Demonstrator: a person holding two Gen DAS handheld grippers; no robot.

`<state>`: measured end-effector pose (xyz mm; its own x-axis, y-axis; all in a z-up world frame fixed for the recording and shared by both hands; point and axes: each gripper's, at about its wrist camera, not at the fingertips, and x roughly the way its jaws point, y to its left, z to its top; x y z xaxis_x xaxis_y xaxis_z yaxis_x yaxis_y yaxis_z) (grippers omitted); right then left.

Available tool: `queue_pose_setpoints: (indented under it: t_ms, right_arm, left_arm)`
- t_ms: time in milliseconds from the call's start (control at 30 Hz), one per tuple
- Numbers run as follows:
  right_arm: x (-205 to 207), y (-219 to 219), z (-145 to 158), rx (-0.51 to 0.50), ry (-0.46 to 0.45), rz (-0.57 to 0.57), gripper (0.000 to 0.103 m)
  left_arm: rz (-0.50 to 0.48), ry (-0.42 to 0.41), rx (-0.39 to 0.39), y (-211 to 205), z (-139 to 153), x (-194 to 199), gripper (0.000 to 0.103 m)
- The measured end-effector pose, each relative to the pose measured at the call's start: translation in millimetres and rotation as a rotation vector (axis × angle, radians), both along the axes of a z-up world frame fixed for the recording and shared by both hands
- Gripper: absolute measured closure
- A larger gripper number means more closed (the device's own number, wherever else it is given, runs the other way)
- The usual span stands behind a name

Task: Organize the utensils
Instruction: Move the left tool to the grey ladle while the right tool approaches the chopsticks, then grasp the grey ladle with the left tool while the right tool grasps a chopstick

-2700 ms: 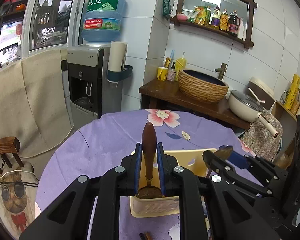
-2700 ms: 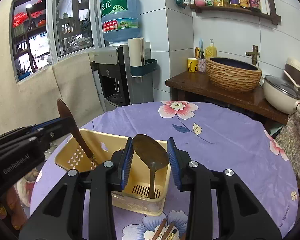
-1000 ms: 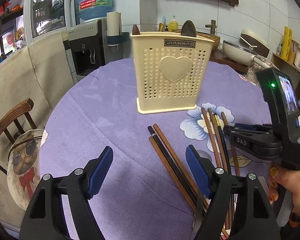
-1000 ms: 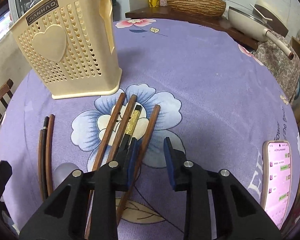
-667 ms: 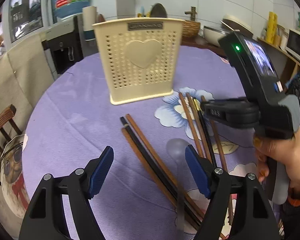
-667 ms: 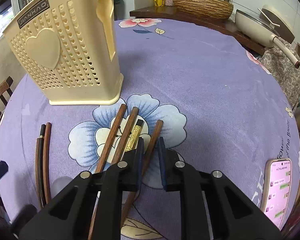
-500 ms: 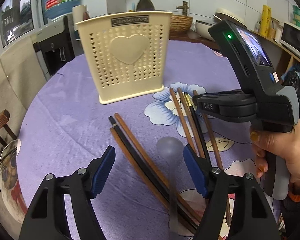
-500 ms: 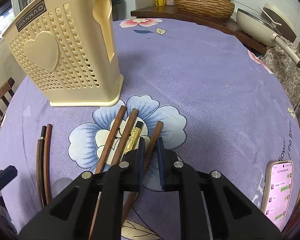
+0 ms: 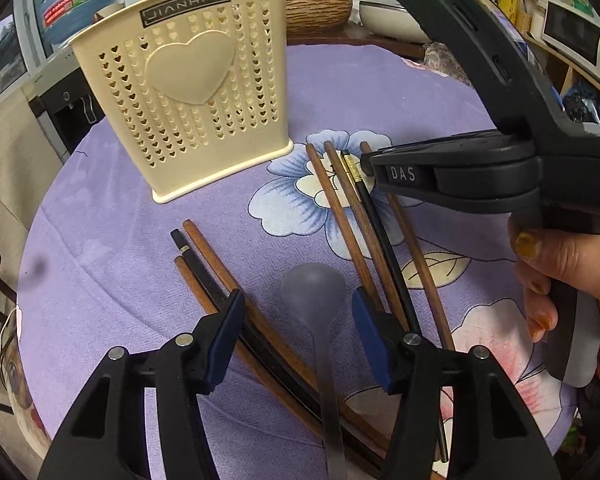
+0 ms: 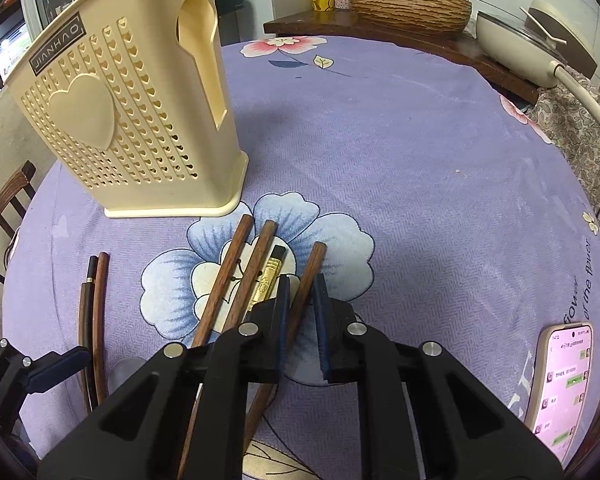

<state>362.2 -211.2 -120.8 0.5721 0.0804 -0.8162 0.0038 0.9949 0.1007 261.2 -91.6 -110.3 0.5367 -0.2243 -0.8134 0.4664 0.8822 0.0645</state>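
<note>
A cream perforated utensil holder (image 9: 188,96) (image 10: 120,120) stands upright on the purple tablecloth. In front of it lie several brown and black chopsticks (image 9: 340,208) and a translucent spoon (image 9: 314,292). My left gripper (image 9: 298,312) hangs low over the spoon's bowl. Its jaws are closing, with the spoon and a brown chopstick (image 9: 220,256) between them, and the pads touch neither. My right gripper (image 10: 300,304) (image 9: 366,164) is shut on the rightmost brown chopstick (image 10: 310,268), which still lies on the cloth.
A phone (image 10: 564,380) with a lit screen lies at the table's right edge. A hand (image 9: 568,276) holds the right gripper's handle. A wooden chair (image 10: 8,196) stands left of the table, and a counter with a woven basin (image 10: 408,8) and a pan (image 10: 528,44) behind it.
My left gripper has come closer and lower over the spoon, rolled a little, and its jaws have narrowed. My right gripper has closed on the rightmost chopstick and then stayed still.
</note>
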Motion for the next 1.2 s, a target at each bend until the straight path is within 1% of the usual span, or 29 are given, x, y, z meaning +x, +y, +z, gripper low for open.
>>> queue_pose_setpoints:
  t_ms: [167, 267, 367, 400, 500, 567, 600, 733, 1000, 1133, 1200]
  right_arm:
    - [-1, 2, 0, -0.007, 0.0, 0.004, 0.09]
    - [-4, 3, 0, -0.001, 0.009, 0.005, 0.09]
    - [-7, 6, 0, -0.008, 0.015, 0.006, 0.09]
    - [-8, 8, 0, -0.012, 0.018, 0.004, 0.09]
    - [-11, 12, 1, -0.025, 0.019, 0.003, 0.09]
    - [-12, 14, 0, -0.031, 0.018, 0.003, 0.09]
    - [-13, 15, 0, -0.035, 0.019, 0.003, 0.09]
    - [-15, 16, 1, -0.043, 0.015, 0.003, 0.09]
    - [-16, 12, 1, -0.016, 0.007, -0.004, 0.091]
    - [-14, 7, 1, 0.017, 0.002, -0.007, 0.091]
    - [-14, 2, 1, 0.065, 0.001, -0.009, 0.092]
  left_arm:
    - [-0.003, 0.001, 0.023, -6, -1, 4, 0.049]
    - [0.0, 0.006, 0.032, -8, -1, 7, 0.052]
    - [-0.004, 0.028, 0.034, -12, -1, 10, 0.058]
    - [-0.01, 0.045, 0.033, -13, -3, 11, 0.062]
    - [-0.014, 0.041, 0.038, -16, -2, 12, 0.063]
    - [-0.013, 0.054, 0.024, -14, -1, 14, 0.065]
    - [-0.014, 0.063, 0.013, -14, -2, 16, 0.067]
    - [-0.007, 0.062, 0.018, -15, -1, 15, 0.067]
    - [0.005, 0.066, 0.003, -15, -1, 19, 0.068]
    - [0.028, 0.056, -0.016, -11, -1, 20, 0.068]
    - [0.037, 0.047, -0.037, -7, 2, 17, 0.068]
